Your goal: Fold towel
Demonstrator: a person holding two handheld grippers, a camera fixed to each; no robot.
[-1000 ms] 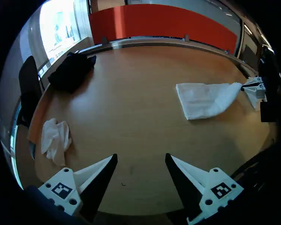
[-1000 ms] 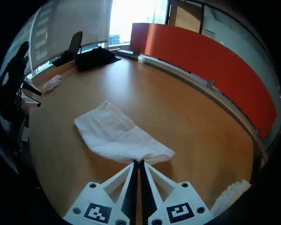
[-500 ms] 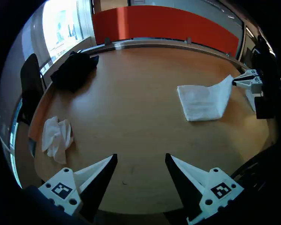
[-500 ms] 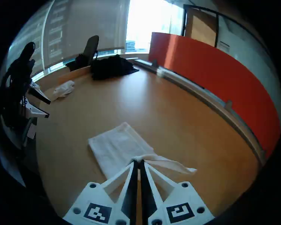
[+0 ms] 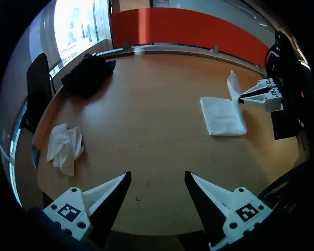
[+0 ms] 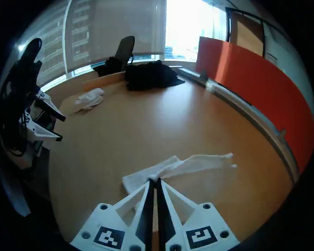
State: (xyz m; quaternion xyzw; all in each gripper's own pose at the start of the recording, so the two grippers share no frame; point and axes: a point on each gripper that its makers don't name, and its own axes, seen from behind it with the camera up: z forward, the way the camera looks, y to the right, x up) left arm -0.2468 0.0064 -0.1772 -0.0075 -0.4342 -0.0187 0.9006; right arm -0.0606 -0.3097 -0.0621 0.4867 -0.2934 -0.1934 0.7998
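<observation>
Left gripper view, left to right: chair [image 5: 37, 85] at the table [image 5: 157, 104] edge. Crumpled cloth [image 5: 65, 146] on the table near that edge, black bundle [image 5: 88, 75] farther back. My left gripper [image 5: 157, 180] sits low centre, jaws wide, nothing between them, bare wood beneath. Towel [image 5: 222, 119] lies right of centre, mostly flat on the table, with one corner pulled up and standing above its far edge. My right gripper [image 5: 242, 99] is just right of it, tips pinched together on that raised corner. Orange panel [image 5: 186, 29] runs behind the table.

Right gripper view, left to right: my left gripper at far left by the table edge, fingers spread apart. Cloth and black bundle are beyond it, with the chair behind them. The towel is right at my right fingertips, jaws narrow and clamped on its edge. A flap stretches off to the right, lifted clear of the wood, and the rest lies flat underneath. Orange panel runs along the right side.
</observation>
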